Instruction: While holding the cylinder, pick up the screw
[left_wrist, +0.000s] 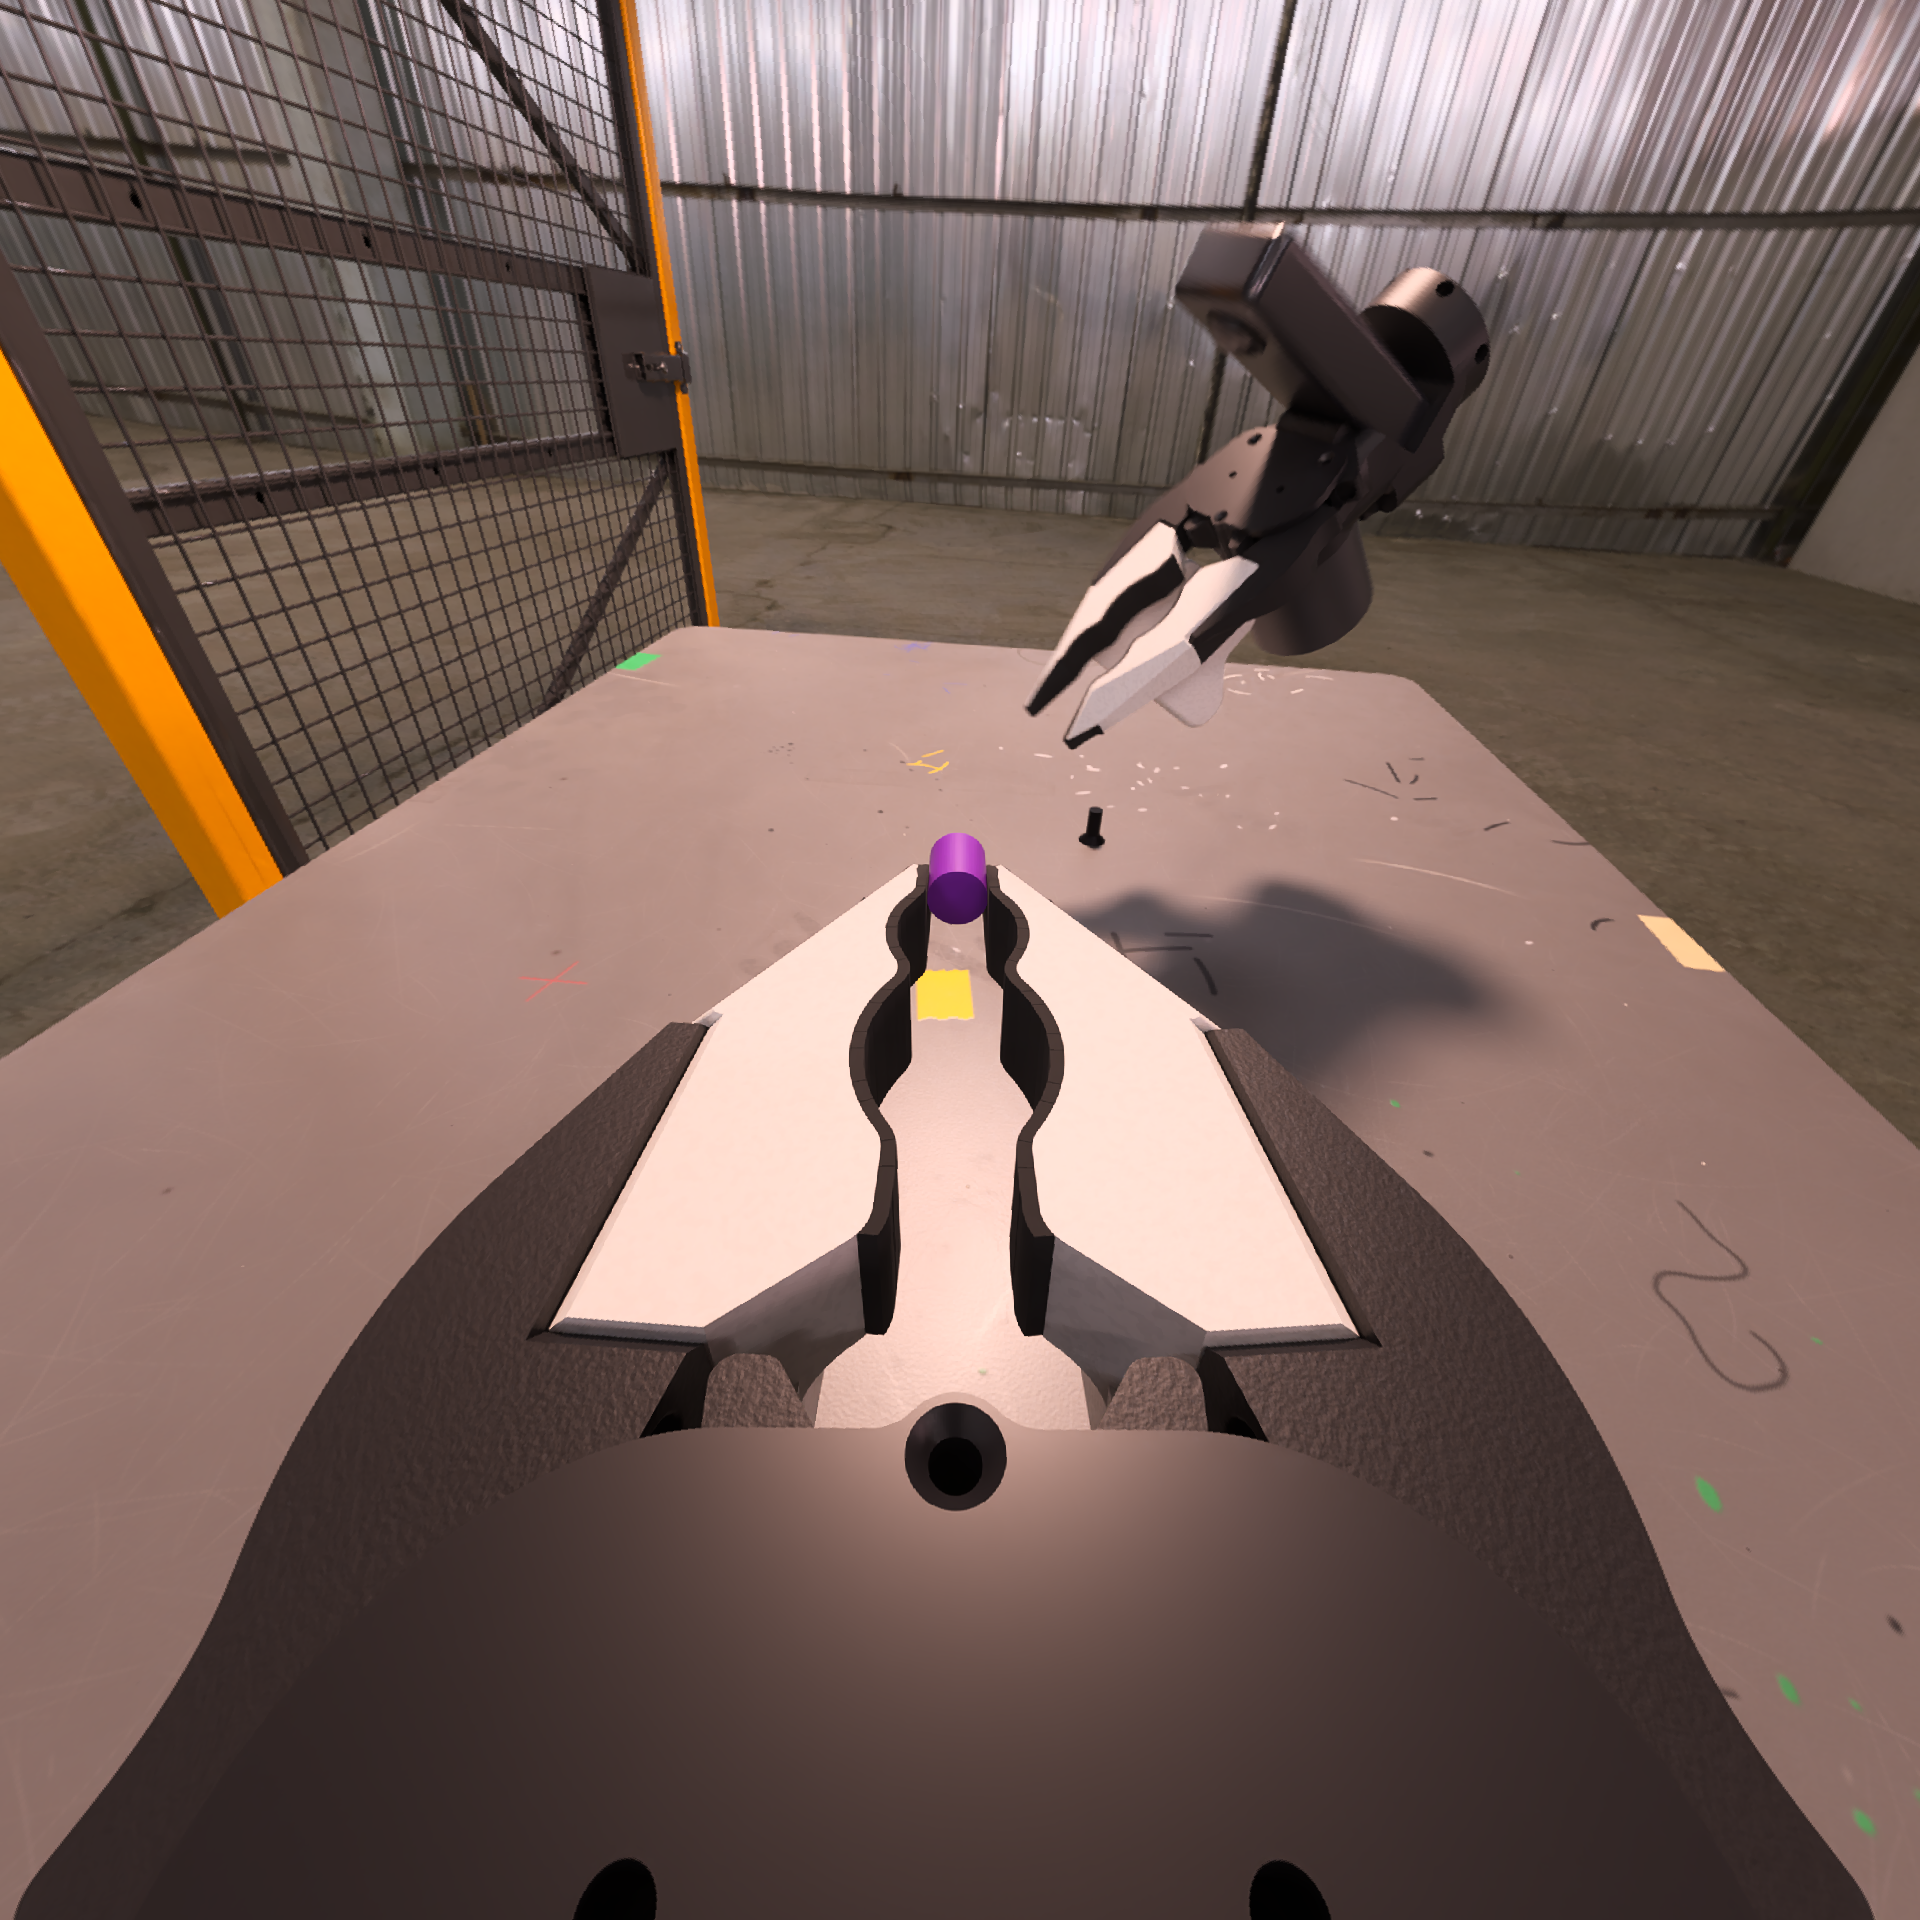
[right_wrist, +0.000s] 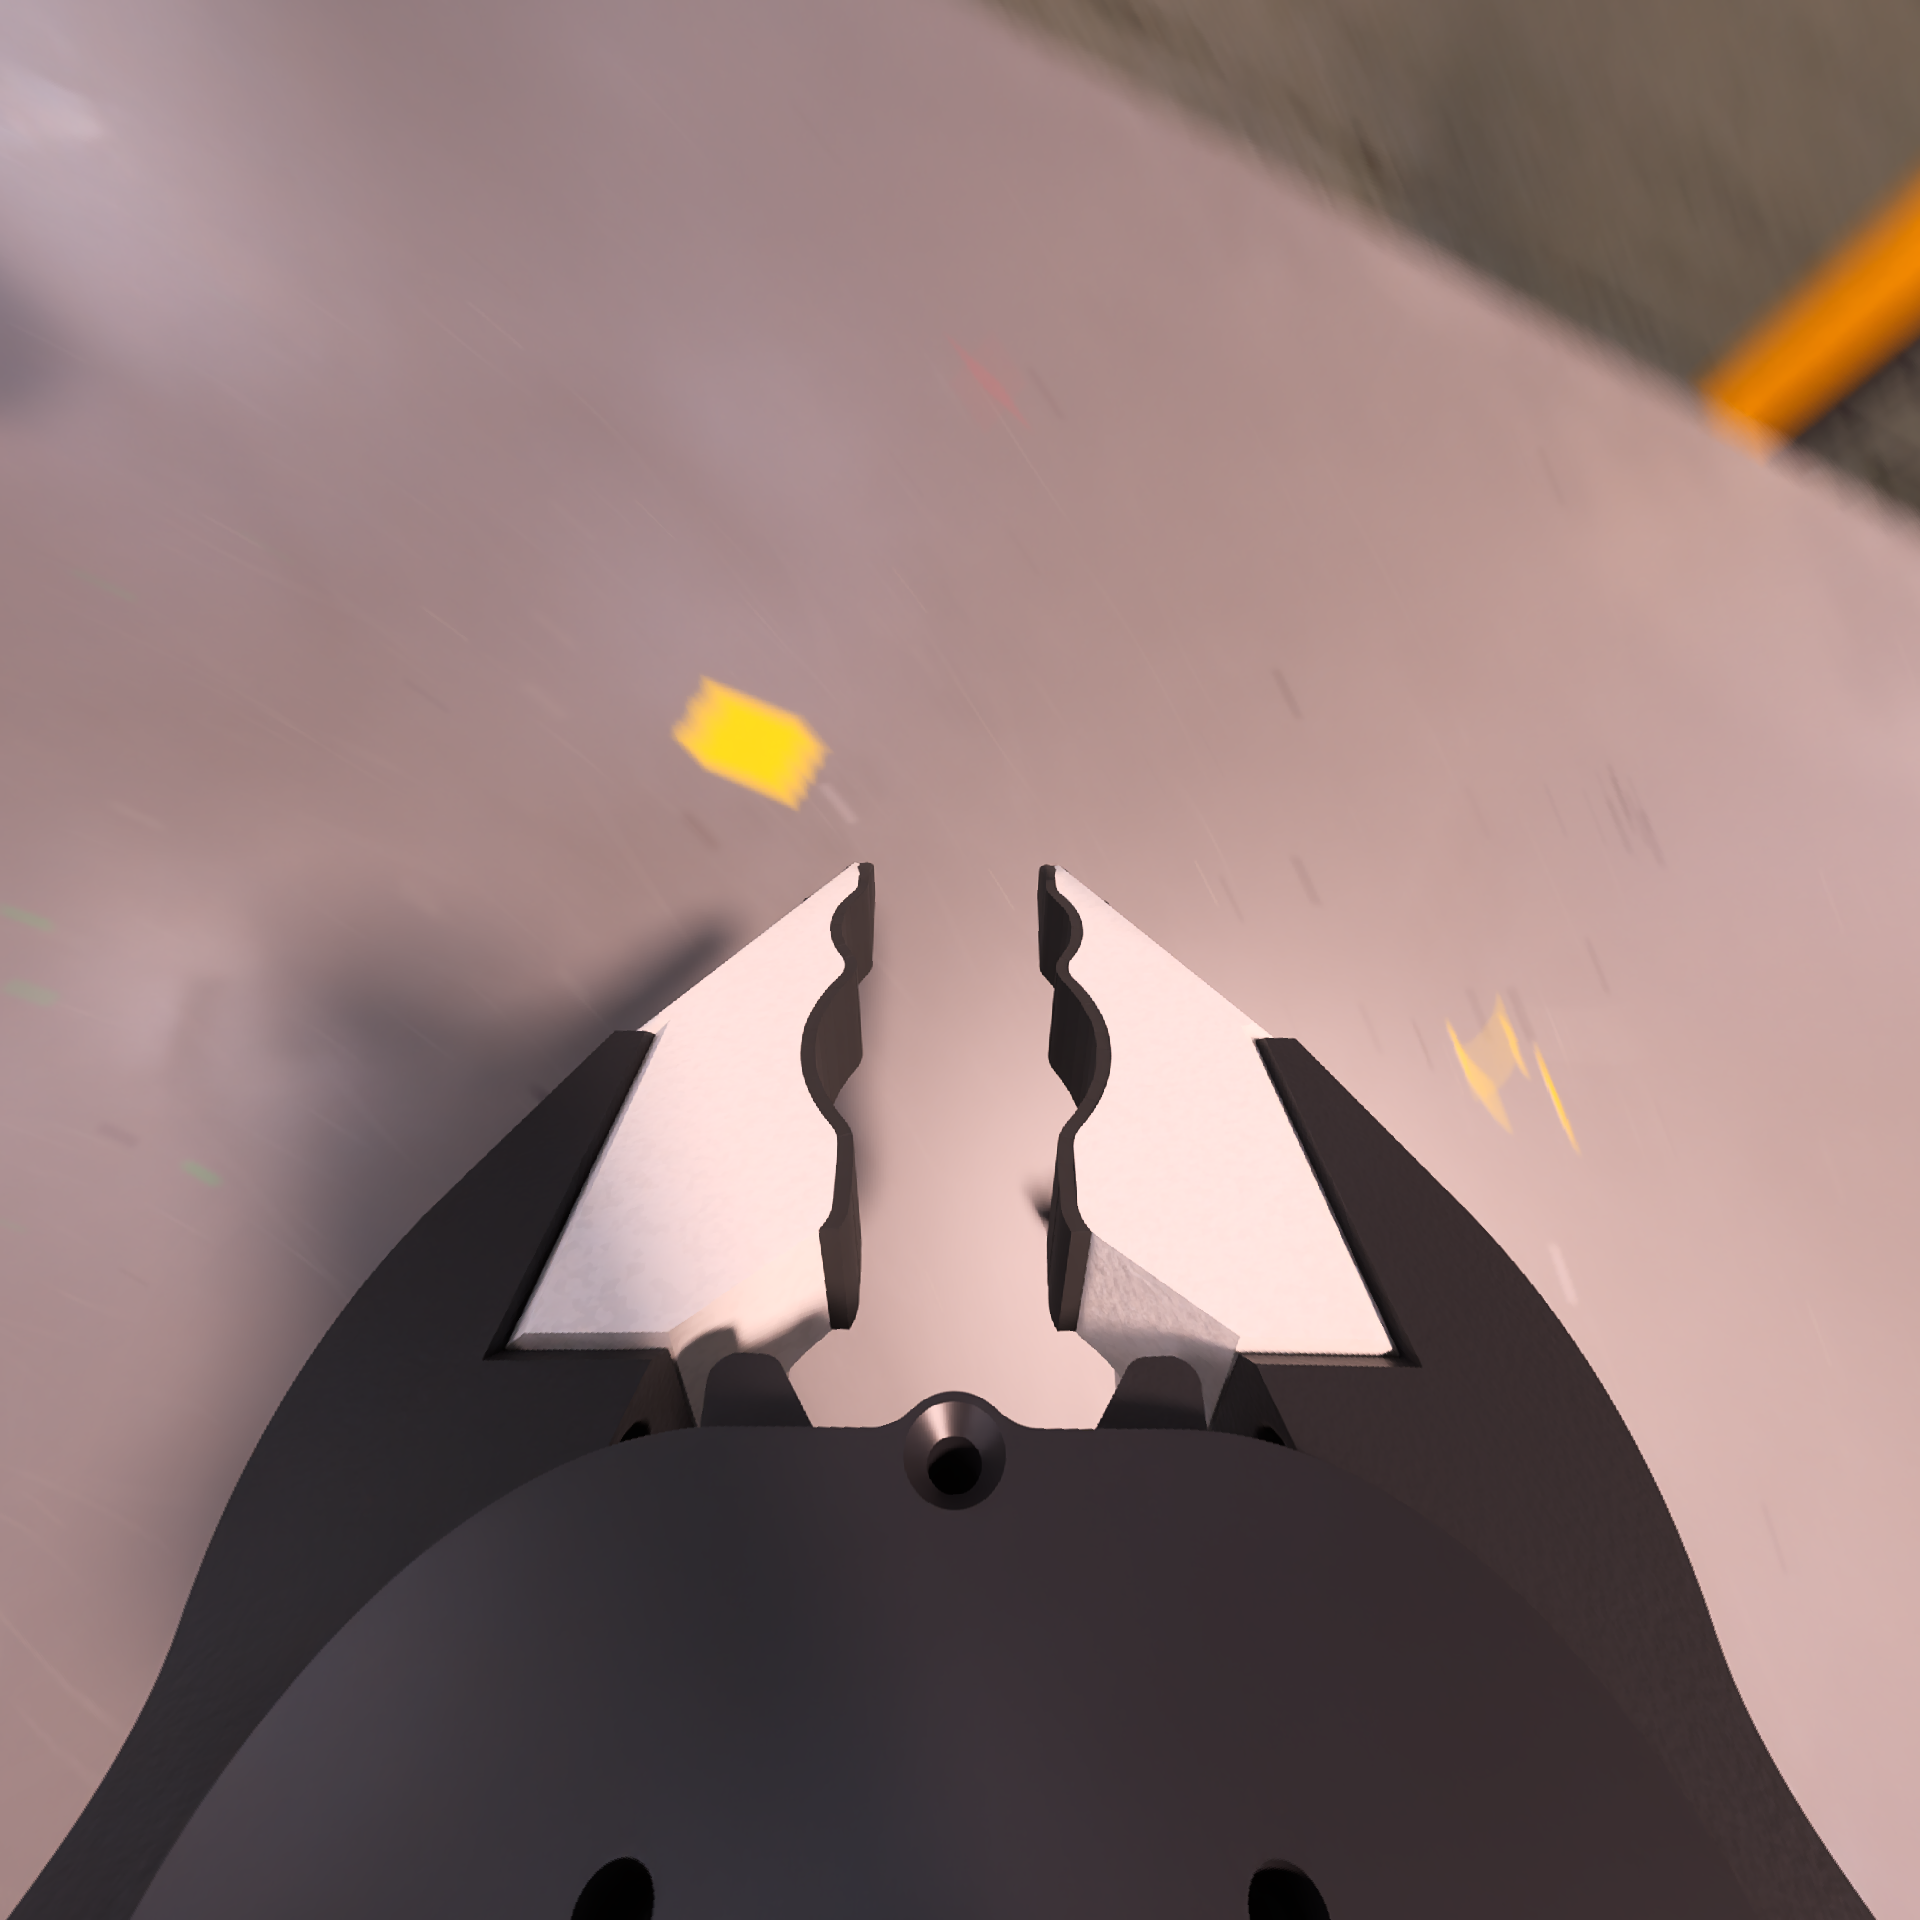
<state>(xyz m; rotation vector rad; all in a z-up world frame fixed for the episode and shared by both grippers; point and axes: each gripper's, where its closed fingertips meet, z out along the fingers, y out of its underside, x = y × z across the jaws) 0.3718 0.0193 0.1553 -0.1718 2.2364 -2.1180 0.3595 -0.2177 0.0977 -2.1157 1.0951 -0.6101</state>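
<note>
My left gripper (left_wrist: 956, 883) is shut on a small purple cylinder (left_wrist: 956, 878), pinched at its fingertips and held above the table (left_wrist: 416, 1039). A small black screw (left_wrist: 1091, 826) stands head-down on the table, just beyond and right of the cylinder. My right gripper (left_wrist: 1055, 722) hovers above and behind the screw, tilted down, with its jaws apart and empty. In the blurred right wrist view the right gripper (right_wrist: 956, 868) is open over the table (right_wrist: 1247, 520). A dark sliver (right_wrist: 1039, 1205) shows beside the right finger; I cannot tell whether it is the screw.
A yellow tape patch (left_wrist: 943, 995) lies on the table under my left fingers and shows in the right wrist view (right_wrist: 748, 740). A mesh fence with orange posts (left_wrist: 665, 312) stands at the table's left. A tan tape strip (left_wrist: 1681, 943) lies at the right.
</note>
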